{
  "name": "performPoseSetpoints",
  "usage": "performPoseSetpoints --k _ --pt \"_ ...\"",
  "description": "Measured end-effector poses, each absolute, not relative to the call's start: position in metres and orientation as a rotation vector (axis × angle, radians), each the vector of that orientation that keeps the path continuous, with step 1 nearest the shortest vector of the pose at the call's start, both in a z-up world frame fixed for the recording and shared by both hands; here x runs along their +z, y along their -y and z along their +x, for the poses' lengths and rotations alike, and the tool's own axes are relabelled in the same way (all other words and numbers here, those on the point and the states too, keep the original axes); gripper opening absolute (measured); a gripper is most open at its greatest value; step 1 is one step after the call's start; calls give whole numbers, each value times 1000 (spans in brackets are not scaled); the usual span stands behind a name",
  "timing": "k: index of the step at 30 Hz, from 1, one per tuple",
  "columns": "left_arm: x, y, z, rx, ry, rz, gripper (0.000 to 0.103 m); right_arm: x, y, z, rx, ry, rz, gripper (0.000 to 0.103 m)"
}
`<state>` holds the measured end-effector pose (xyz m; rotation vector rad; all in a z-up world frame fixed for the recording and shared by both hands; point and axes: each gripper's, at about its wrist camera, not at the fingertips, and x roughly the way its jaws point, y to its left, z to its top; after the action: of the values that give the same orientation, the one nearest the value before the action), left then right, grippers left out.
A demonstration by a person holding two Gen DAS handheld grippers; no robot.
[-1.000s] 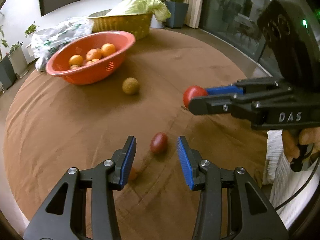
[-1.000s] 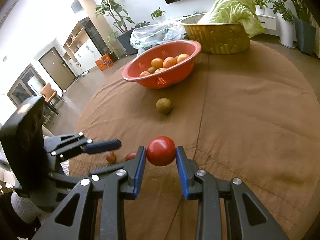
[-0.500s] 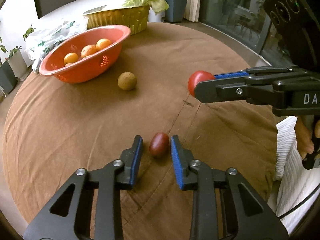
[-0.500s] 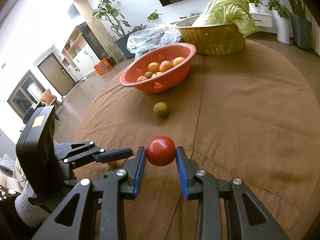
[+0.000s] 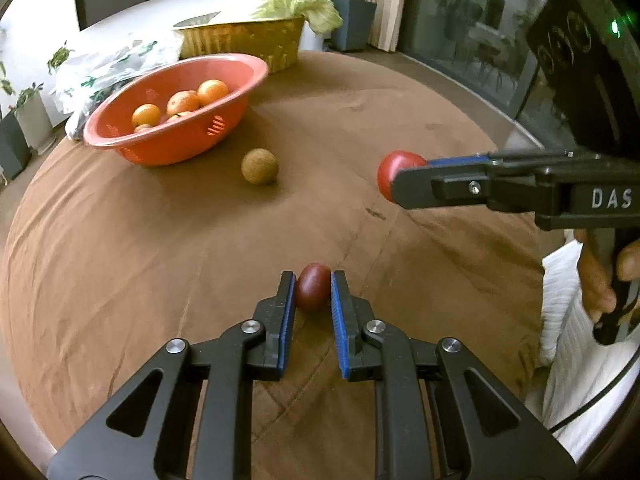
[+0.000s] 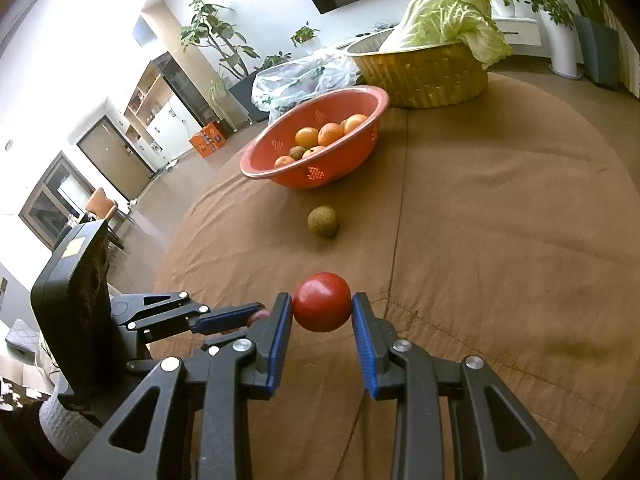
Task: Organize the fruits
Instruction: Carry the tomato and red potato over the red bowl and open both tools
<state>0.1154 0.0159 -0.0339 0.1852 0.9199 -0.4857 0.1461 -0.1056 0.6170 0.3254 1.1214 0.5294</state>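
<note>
Tongs first: left gripper (image 5: 313,286) low over the brown tablecloth (image 5: 160,240), its blue pads (image 5: 287,308) closed in against both sides of a dark red oval fruit (image 5: 312,285); the fruit seems to sit on the cloth, though lift cannot be told. Right gripper (image 6: 322,303) clamped on a round red tomato (image 6: 322,302), held above the cloth; in the left view the same tomato (image 5: 394,168) shows at the tip of the right tool, out to the right and higher than the oval fruit.

Open room: a wide bare stretch of cloth lies between both tongs and the bowl. Only a brownish round fruit (image 6: 322,221) sits in that stretch, alone, just short of the bowl and apart from it. Right half of the table is bare cloth out to the curved edge (image 6: 600,152). The near-left edge falls off close beside the left tool.

Containers: orange-red bowl (image 6: 256,168) toward the far left, holding several oranges (image 6: 330,133) and a duller brownish fruit (image 6: 297,152) among them. Behind it a yellow woven basket (image 6: 424,76) at the far edge, with a leafy cabbage (image 6: 448,12) spilling over its rim. A clear plastic bag (image 6: 296,80) lies beside the bowl on the far left.
</note>
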Motion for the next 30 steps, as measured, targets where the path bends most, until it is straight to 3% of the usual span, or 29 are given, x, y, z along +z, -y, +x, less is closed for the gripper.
performPoseSetpoints --k 19,30 --pt "13 -67 153 -444 -855 -36 16 626 117 169 554 -1085 479 33" --pt "6 -80 156 -438 -865 -71 16 611 68 143 576 -1165 46 38"
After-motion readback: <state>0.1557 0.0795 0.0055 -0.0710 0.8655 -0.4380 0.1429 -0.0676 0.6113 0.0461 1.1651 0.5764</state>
